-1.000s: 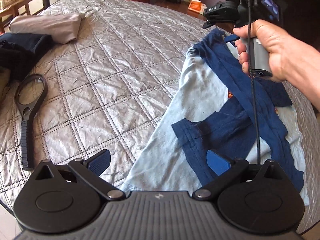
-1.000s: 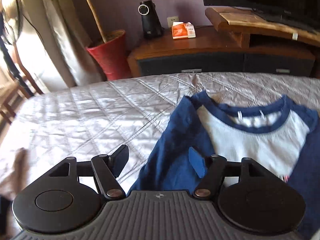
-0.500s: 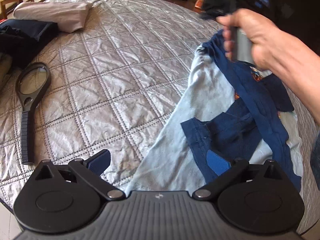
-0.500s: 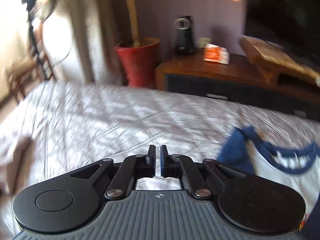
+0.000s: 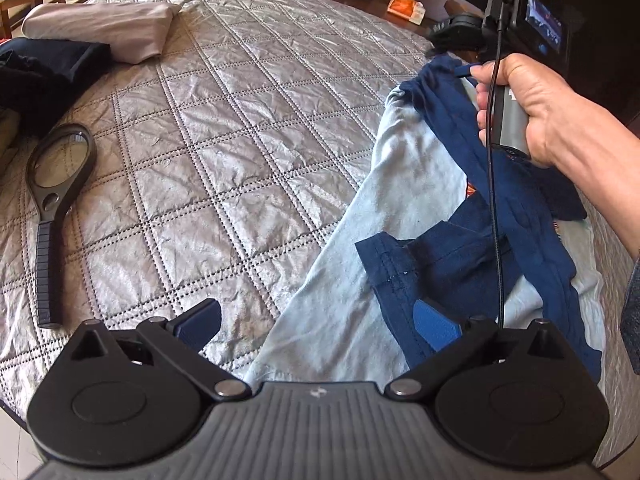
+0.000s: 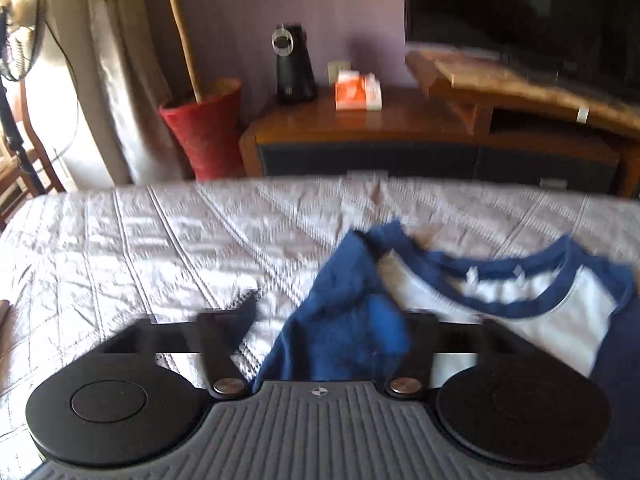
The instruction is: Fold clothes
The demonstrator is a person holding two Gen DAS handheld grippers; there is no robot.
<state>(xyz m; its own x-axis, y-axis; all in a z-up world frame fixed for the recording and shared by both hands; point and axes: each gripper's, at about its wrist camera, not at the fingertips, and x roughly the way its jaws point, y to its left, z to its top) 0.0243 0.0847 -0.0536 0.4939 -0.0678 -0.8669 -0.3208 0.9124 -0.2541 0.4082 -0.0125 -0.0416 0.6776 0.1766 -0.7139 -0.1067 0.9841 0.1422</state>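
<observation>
A light blue T-shirt with navy sleeves and collar lies at the right side of the quilted bed. My left gripper is open over the shirt's lower edge, its right pad by a navy sleeve hem. In the right wrist view the shirt lies collar-up, and my right gripper is open with the navy shoulder sleeve between its fingers, blurred by motion. The hand holding the right gripper shows in the left wrist view, above the shirt's shoulder.
A black magnifying glass lies on the bed at left. Folded grey and dark clothes sit at the far left. Beyond the bed stand a red plant pot and a wooden TV cabinet.
My right gripper was open, shut half a second ago while swinging left, and is now open again around the navy sleeve. The left gripper has stayed open over the shirt's lower edge.
</observation>
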